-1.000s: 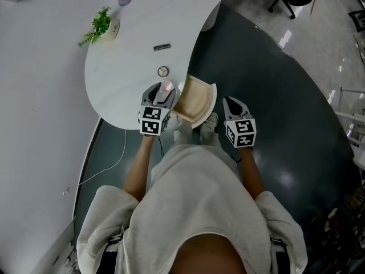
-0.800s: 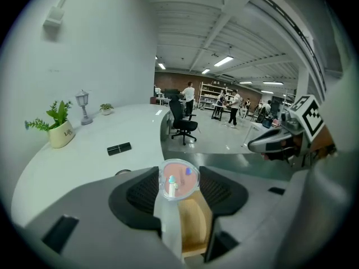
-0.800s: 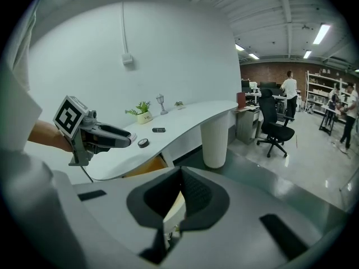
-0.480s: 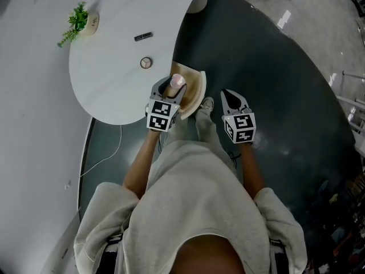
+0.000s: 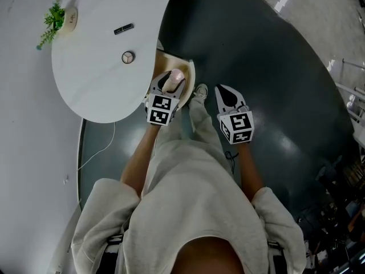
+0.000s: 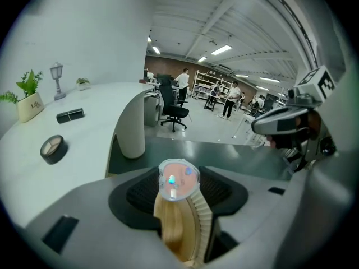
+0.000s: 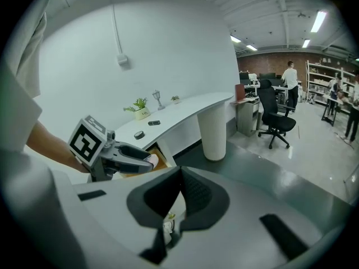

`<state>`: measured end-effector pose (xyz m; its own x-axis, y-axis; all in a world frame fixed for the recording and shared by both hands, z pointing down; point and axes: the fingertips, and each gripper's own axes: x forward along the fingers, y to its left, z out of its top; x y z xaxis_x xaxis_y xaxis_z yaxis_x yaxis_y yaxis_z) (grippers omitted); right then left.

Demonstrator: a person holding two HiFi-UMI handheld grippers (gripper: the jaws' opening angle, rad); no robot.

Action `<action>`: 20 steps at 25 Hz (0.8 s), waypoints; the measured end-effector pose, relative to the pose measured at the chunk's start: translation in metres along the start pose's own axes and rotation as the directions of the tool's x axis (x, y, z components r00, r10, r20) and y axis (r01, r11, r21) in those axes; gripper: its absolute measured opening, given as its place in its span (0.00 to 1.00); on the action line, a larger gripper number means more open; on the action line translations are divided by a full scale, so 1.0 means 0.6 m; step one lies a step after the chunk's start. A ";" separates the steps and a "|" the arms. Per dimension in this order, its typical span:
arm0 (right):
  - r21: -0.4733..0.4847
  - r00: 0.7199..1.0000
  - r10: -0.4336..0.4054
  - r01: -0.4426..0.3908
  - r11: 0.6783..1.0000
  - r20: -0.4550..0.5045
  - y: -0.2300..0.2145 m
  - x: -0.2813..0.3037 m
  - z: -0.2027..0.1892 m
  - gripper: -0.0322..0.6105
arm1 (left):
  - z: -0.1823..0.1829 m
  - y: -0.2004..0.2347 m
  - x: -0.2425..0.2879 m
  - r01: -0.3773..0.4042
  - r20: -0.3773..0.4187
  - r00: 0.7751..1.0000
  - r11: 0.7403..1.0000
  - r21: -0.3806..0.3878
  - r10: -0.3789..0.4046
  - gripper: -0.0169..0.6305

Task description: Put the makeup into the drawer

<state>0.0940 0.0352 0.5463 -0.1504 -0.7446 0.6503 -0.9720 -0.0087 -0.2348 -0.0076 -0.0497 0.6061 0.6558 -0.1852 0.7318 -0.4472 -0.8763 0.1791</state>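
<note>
One second on, the left gripper [image 5: 169, 83], clenched on the pink makeup [image 6: 178, 179], has the open drawer [image 5: 173, 61] just beneath it — release seems next; the right gripper [image 5: 221, 90] is closed, empty.

A curved white counter [image 5: 91, 90] stands on dark grey floor [image 5: 274, 73] under ceiling strip lights [image 6: 222, 50].

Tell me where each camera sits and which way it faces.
Head view: on the person's head, facing down at the table and open drawer; shows torso, forearms, left gripper, right gripper.
Left gripper view: on the left gripper, facing along jaws shut on pink makeup, toward the hall; the right gripper shows at right.
Right gripper view: on the right gripper, facing along shut jaws toward the table; the left gripper and forearm show.
Shared: every view shows the table.
</note>
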 end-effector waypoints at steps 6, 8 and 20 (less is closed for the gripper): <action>-0.002 1.000 0.019 -0.019 1.000 0.002 -0.005 0.000 -0.011 0.05 | -0.077 0.034 0.052 -0.059 -0.072 0.996 0.996 -0.063 0.054 0.37; 0.000 1.000 0.021 -0.021 1.000 -0.001 -0.011 -0.001 -0.014 0.05 | -0.099 0.040 0.067 -0.072 -0.097 0.993 0.995 -0.071 0.064 0.37; -0.005 0.999 0.028 -0.029 1.000 -0.041 -0.029 0.007 -0.044 0.05 | -0.183 0.098 0.181 -0.120 -0.209 0.974 0.983 -0.137 0.089 0.37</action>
<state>0.1054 0.0496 0.5723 -0.1851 -0.7166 0.6725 -0.9681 0.0156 -0.2500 -0.0294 -0.0727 0.7681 0.4714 -0.1656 0.8662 -0.6017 -0.7785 0.1786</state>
